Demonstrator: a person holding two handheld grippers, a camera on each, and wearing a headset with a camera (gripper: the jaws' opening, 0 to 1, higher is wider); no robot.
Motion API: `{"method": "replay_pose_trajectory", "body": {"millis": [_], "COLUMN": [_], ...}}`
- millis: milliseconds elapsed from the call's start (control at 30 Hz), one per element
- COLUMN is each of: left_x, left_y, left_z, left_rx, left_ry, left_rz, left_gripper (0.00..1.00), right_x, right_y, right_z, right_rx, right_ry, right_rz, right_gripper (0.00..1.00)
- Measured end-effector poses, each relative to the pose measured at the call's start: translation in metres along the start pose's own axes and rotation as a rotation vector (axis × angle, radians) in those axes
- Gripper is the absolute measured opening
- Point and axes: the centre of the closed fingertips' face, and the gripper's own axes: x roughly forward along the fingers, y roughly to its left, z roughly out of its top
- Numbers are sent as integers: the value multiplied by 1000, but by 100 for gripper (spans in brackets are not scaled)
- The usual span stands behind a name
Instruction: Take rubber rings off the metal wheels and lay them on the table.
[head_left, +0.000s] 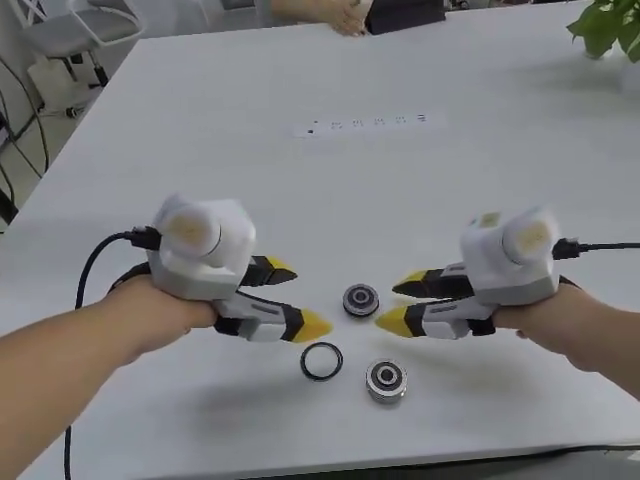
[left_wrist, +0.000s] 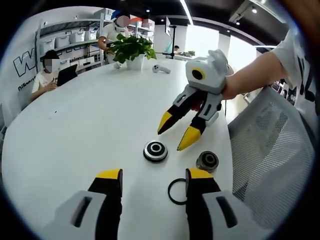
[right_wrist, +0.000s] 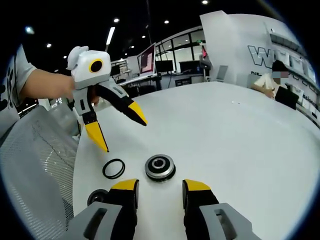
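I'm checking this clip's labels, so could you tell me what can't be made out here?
Printed marks, head view: too small to read.
One metal wheel, right gripper view: partly hidden behind a jaw of the right gripper.
Rubber ring, left gripper view: one side covered by a jaw of the left gripper.
Wall lettering, left gripper view: cut off by shelving.

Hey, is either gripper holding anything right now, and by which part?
Nothing. The left gripper and the right gripper are both open with empty jaws.
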Motion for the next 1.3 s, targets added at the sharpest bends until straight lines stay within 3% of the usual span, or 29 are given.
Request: {"method": "replay_pose_trajectory", "body": {"millis": [800,1300], "left_x": [37,51], "left_y": [-7,-9], "left_z": [14,22], "left_rx": [-10,25], "left_ry": [-9,-6], "left_rz": [-59,-70], "left_gripper": [33,19], "right_x": [8,8], "right_y": [-3,-4], "right_z": [-3,-2], "right_rx": [-5,6], "right_ry": [-7,-22], "right_rz": [12,10], "right_gripper": [32,32]}}
